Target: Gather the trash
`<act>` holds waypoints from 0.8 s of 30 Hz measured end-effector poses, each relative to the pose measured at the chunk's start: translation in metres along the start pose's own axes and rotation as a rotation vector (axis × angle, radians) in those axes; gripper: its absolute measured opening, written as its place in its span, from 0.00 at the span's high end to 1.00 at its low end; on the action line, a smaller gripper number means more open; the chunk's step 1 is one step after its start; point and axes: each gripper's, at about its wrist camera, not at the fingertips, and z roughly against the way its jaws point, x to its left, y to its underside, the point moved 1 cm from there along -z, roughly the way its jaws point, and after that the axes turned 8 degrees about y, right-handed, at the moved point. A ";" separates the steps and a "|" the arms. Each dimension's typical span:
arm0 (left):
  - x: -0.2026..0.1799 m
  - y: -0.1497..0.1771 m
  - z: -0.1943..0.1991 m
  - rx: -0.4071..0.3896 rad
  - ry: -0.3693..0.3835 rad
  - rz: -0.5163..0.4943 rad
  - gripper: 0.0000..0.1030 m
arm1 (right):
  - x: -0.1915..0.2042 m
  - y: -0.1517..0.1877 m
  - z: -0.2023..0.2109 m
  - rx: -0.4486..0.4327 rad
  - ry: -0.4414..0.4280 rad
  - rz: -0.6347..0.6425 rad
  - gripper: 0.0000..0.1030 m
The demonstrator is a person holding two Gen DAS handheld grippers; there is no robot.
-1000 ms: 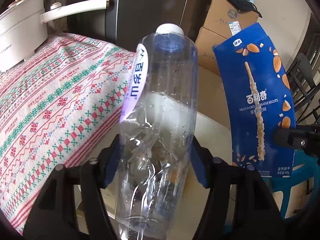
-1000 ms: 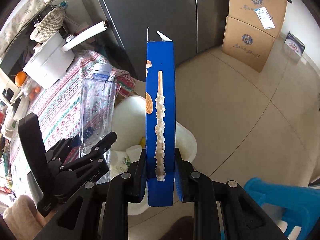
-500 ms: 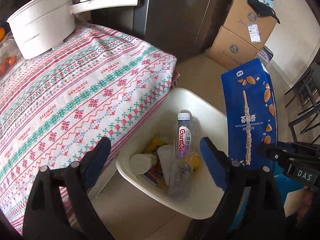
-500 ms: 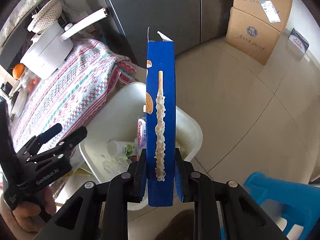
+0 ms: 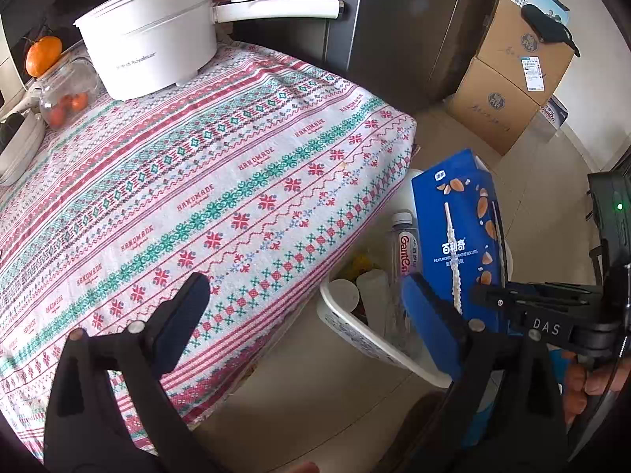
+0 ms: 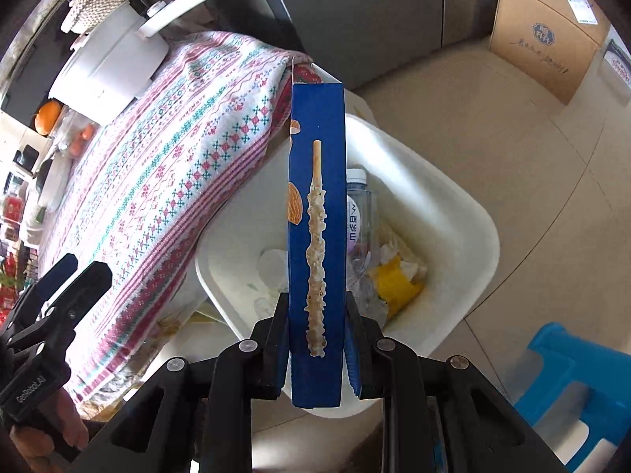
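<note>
1 blue biscuit box (image 6: pixel 316 213) clamped upright in right gripper (image 6: pixel 316 339) above white bin (image 6: pixel 453 213) | 1 bottle (image 6: pixel 358 213) inside | left gripper (image 5: pixel 303 323) empty, jaws widening | patterned tablecloth (image 5: pixel 197 181) left | 2 cardboard boxes (image 5: pixel 508 79) far

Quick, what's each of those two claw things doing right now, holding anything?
Left gripper: jaws opening wide, nothing between them.
Right gripper: closed on the blue biscuit box, above the white bin.

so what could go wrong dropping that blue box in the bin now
The biscuit box is tall and stands upright in the right gripper, over the near side of the white bin; released so, it might tip over the rim onto the floor. It could also land on the bottle and stay propped up. The left gripper, empty with its jaws opening, is close alongside and could get bumped.
</note>
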 end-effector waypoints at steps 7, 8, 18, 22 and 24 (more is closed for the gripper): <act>0.008 0.003 0.016 -0.020 -0.010 -0.001 0.04 | 0.000 -0.005 -0.006 0.011 -0.033 -0.080 0.39; 0.008 0.003 0.019 -0.027 -0.013 -0.004 0.04 | -0.003 -0.006 -0.002 -0.007 -0.029 -0.091 0.38; -0.005 0.024 0.053 -0.066 -0.091 -0.002 0.01 | -0.004 0.011 0.070 -0.244 0.095 -0.040 0.26; -0.014 0.043 0.067 -0.080 -0.146 -0.038 0.01 | -0.001 0.034 0.103 -0.358 0.150 -0.016 0.17; -0.014 0.051 0.076 -0.103 -0.166 -0.040 0.01 | 0.002 0.046 0.118 -0.416 0.181 -0.008 0.15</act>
